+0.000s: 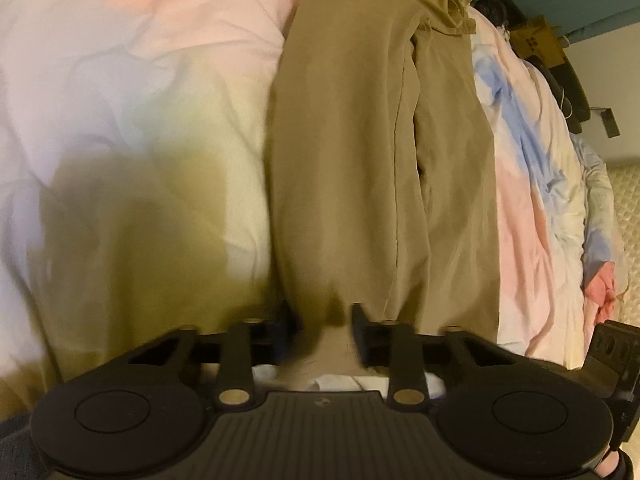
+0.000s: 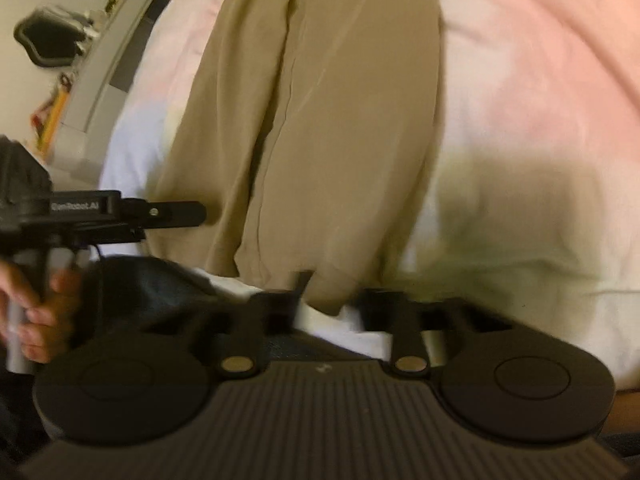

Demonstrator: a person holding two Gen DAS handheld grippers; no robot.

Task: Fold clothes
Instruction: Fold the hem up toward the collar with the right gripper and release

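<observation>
khaki trousers (image 1: pixel 360 168), person's hand (image 2: pixel 32 312) (right view only)

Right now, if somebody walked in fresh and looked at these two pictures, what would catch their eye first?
The long khaki garment running up the middle of the pastel bedspread. Next, the two black grippers at its near end: the left gripper and the right gripper each pinch the hem. A hand holding the left gripper's handle shows at the right wrist view's left edge.
</observation>
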